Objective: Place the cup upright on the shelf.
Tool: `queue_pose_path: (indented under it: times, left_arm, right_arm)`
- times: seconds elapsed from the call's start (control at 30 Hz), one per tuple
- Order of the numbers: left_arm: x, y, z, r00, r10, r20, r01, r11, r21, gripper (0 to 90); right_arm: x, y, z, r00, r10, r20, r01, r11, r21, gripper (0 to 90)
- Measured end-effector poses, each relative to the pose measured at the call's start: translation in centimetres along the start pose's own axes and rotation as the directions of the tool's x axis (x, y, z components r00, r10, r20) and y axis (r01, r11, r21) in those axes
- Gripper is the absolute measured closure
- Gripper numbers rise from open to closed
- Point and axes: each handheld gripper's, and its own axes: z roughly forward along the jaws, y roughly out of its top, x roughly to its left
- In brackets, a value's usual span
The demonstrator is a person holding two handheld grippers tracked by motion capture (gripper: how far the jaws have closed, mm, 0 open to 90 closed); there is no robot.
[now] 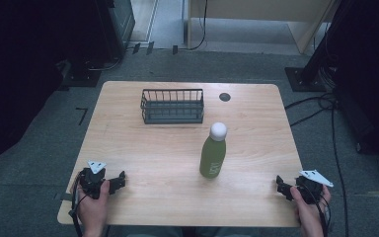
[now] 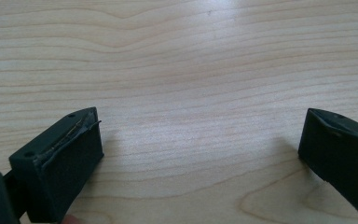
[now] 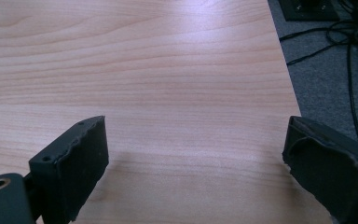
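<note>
A green bottle point(image 1: 213, 157) with a white round cap stands upright on the wooden table point(image 1: 168, 148), right of centre. Behind it, a dark wire basket point(image 1: 172, 105) sits near the far edge. My left gripper point(image 1: 109, 183) rests at the table's front left corner, held by a hand, well to the left of the bottle. In the left gripper view its jaws stand wide apart over bare wood point(image 2: 200, 135). My right gripper point(image 1: 287, 188) sits at the front right corner. It is open too, with nothing between its jaws point(image 3: 196, 158).
A small dark round grommet point(image 1: 224, 97) is set in the table near the far edge. The table's right edge point(image 3: 289, 84) runs close beside the right gripper, with grey carpet and cables point(image 3: 345, 51) beyond. Dark equipment stands left and right of the table.
</note>
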Motion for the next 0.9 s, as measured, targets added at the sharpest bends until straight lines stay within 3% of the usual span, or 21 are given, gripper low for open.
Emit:
queue_pose_path:
  times: [0.2, 0.37, 0.4, 0.6, 0.9]
  left_arm:
    - [0.0, 0.0, 0.0, 1.0000, -0.001, 0.000, 0.001, 1.0000, -0.001, 0.0]
    - [0.0, 0.0, 0.0, 1.0000, -0.001, 0.000, 0.001, 1.0000, -0.001, 0.0]
    - [0.0, 0.0, 0.0, 1.0000, 0.000, 0.001, 0.000, 1.0000, 0.000, 0.0]
    - [0.0, 0.0, 0.0, 1.0000, -0.001, 0.000, 0.001, 1.0000, -0.002, 0.0]
    - [-0.1, 0.0, 0.0, 1.0000, 0.001, 0.004, -0.001, 1.0000, -0.003, 0.0]
  right_arm:
    - [0.0, 0.1, -0.1, 0.9994, 0.033, 0.004, -0.033, 0.999, -0.021, 7.6]
    - [0.4, 0.3, -0.2, 0.9992, 0.033, -0.024, -0.034, 0.998, -0.045, 7.7]
    - [0.8, 0.4, -0.3, 0.9984, 0.028, -0.050, -0.031, 0.998, -0.056, 7.7]
    - [2.2, 1.0, -0.6, 0.9978, 0.006, -0.065, -0.011, 0.997, -0.082, 7.7]
    - [4.5, 2.1, -1.7, 0.9908, -0.019, -0.134, 0.005, 0.994, -0.111, 7.7]
